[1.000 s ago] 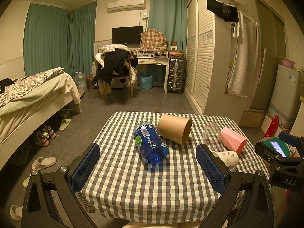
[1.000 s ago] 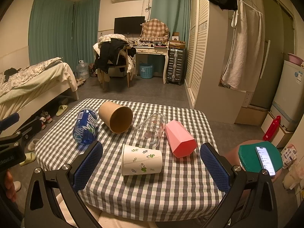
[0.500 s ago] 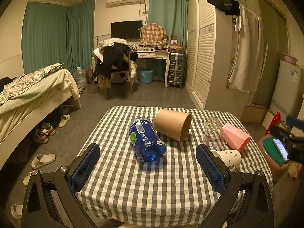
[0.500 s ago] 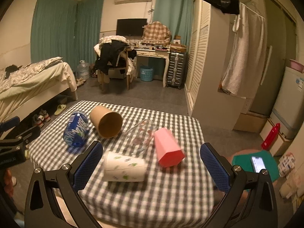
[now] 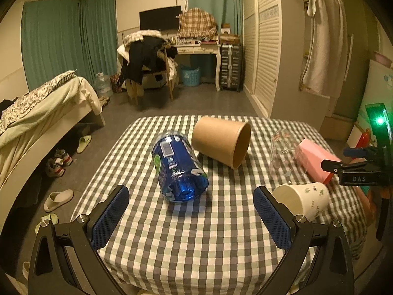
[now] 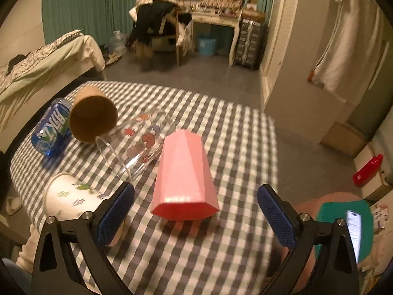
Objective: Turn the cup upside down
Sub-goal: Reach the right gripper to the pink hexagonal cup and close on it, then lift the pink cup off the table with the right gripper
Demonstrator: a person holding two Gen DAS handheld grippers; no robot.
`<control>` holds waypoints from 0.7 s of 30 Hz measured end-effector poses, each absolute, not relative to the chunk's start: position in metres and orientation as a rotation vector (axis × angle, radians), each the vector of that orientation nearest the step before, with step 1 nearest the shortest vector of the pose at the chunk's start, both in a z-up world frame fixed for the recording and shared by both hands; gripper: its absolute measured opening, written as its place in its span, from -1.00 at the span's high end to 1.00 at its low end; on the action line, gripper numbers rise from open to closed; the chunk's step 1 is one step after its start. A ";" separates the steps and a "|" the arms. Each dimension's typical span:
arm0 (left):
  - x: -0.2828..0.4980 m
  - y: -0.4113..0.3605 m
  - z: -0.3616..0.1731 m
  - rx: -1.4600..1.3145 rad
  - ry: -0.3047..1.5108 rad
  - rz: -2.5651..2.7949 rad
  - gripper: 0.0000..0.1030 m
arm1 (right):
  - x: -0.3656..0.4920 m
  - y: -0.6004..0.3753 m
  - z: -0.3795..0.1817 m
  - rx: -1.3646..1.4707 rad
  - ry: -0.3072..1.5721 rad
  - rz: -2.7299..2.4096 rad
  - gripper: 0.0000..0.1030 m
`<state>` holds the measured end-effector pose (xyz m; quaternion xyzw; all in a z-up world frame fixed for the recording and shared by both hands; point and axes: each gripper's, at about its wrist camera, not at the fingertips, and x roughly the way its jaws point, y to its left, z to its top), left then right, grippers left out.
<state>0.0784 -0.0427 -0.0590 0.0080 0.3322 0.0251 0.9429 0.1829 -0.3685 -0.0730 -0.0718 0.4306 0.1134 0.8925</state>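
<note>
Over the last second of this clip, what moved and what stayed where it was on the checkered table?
The right gripper has come forward and down toward the pink cup, which now lies between its open fingers, untouched. The left gripper edged closer to the blue bottle, also open. Nothing was grasped. The brown paper cup, clear glass and white printed cup lie on their sides as before.

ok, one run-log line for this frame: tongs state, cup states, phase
phase: approach | left tongs: open, empty | right tongs: open, facing pink cup | pink cup: on its side | white cup: on its side | flipped: none
</note>
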 end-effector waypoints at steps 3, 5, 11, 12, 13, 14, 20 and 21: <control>0.085 -0.040 -0.066 0.018 0.694 0.060 -1.00 | 0.197 -0.364 -0.086 -0.137 0.931 0.264 -0.67; 0.088 -0.038 -0.069 0.018 0.703 0.065 -1.00 | 0.204 -0.362 -0.092 -0.133 0.951 0.271 -0.47; 0.094 -0.028 -0.074 0.009 0.709 0.071 -1.00 | 0.212 -0.358 -0.097 -0.122 0.990 0.279 -0.24; 0.095 -0.026 -0.074 0.006 0.709 0.071 -1.00 | 0.211 -0.358 -0.095 -0.121 0.986 0.274 -0.24; 0.095 -0.024 -0.074 0.003 0.710 0.071 -1.00 | 0.210 -0.358 -0.093 -0.120 0.981 0.267 -0.24; 0.093 -0.022 -0.073 0.001 0.710 0.070 -1.00 | 0.207 -0.359 -0.088 -0.120 0.969 0.253 -0.24; 0.084 -0.007 -0.070 -0.040 0.693 0.049 -1.00 | 0.172 -0.360 -0.043 -0.120 0.888 0.197 -0.22; 0.081 -0.003 -0.069 -0.048 0.688 0.045 -1.00 | 0.166 -0.358 -0.036 -0.128 0.877 0.190 -0.22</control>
